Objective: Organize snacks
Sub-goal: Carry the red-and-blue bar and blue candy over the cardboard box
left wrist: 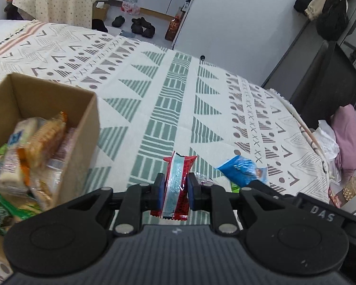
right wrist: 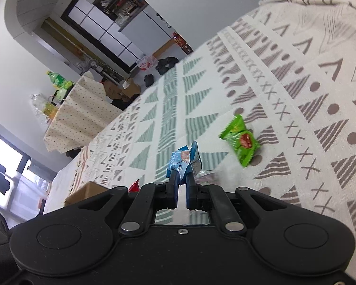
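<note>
Two snacks are being held right now, one by each gripper. The left gripper [left wrist: 175,190] has its fingers pinching a red packet [left wrist: 176,185], lifted above the bed [left wrist: 178,95] just beside the cardboard box [left wrist: 83,128]. The right gripper [right wrist: 182,185] has its fingers pressed tight on a blue packet [right wrist: 184,160], also up off the bed. The box sits near the left edge of the bed and already has many snacks [left wrist: 30,147] piled inside, so a big part of the job looks done. One green packet [right wrist: 241,140] lies flat on the bed, near the right gripper, and something small and shiny seems to lie beside the fingers, too blurry to name. I think the two held packets must go into the box next, then the green one.
</note>
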{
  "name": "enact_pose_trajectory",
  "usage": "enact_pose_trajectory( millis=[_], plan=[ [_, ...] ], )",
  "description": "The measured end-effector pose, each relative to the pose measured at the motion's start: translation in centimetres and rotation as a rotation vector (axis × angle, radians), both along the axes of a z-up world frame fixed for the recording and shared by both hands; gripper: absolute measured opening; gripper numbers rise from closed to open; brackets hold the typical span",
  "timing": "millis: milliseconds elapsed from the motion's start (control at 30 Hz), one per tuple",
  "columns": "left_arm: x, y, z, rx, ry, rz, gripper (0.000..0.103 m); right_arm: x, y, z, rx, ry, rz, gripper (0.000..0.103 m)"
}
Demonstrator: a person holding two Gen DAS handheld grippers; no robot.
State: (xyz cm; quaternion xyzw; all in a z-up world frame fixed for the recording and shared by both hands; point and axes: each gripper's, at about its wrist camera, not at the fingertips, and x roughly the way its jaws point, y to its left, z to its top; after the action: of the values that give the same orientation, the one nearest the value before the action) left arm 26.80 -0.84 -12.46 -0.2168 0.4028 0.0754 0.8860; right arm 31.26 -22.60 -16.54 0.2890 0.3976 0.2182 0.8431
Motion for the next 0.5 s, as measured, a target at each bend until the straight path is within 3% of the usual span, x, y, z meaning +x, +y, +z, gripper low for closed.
enact_pose_trajectory(
  millis=[500],
  plan=[
    [-4.6, 3.5, 5.7, 0.006, -0.111, 0.047, 0.019, -4.1, 2.1, 5.5, -0.015, -0.11, 0.003, 0.006]
  ],
)
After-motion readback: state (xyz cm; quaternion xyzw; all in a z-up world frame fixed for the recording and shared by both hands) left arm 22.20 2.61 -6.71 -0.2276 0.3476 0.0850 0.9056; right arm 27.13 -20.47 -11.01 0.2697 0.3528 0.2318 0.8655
